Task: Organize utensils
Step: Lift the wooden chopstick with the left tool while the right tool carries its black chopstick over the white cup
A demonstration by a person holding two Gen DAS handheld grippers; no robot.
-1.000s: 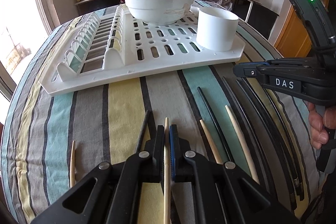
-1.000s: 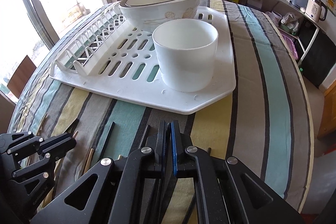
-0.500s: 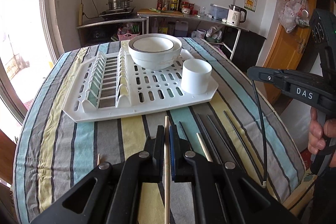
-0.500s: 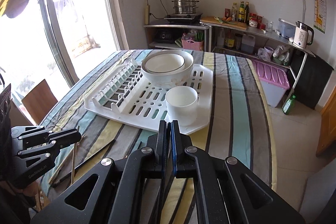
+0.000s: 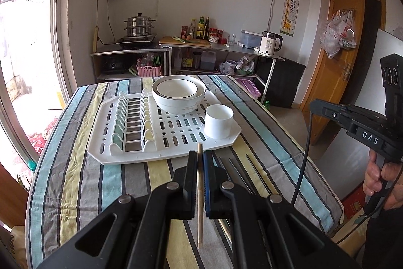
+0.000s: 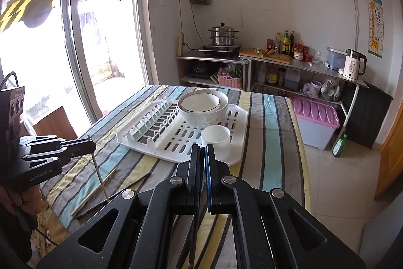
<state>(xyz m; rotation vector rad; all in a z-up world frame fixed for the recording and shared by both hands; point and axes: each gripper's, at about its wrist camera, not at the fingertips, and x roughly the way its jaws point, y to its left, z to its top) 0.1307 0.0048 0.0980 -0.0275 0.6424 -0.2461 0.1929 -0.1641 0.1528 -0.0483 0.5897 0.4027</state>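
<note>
My left gripper [image 5: 200, 154] is shut on a wooden chopstick [image 5: 200, 218], which stands nearly upright between the pads, above the striped table. My right gripper [image 6: 202, 150] is shut on a thin black chopstick [image 6: 192, 253] that hangs below its fingers. The left wrist view shows the right gripper [image 5: 313, 106] at the right edge, its black chopstick [image 5: 302, 163] dangling down. The left gripper [image 6: 92, 143] and its wooden chopstick [image 6: 100, 173] show at the left of the right wrist view. A white cup [image 5: 218, 121] stands on the near right corner of the white dish rack [image 5: 163, 150].
Stacked white bowls [image 5: 178, 93] sit on the rack behind the cup. Several black chopsticks [image 5: 241, 175] lie on the striped cloth by the rack's near edge, and wooden ones [image 6: 95, 190] lie near the table's left edge. A hand [image 5: 377, 178] grips the right gripper's handle.
Both grippers have risen from the tabletop and tilted up, each carrying its chopstick. The rack and cup now look farther away and the room behind has come into view.
</note>
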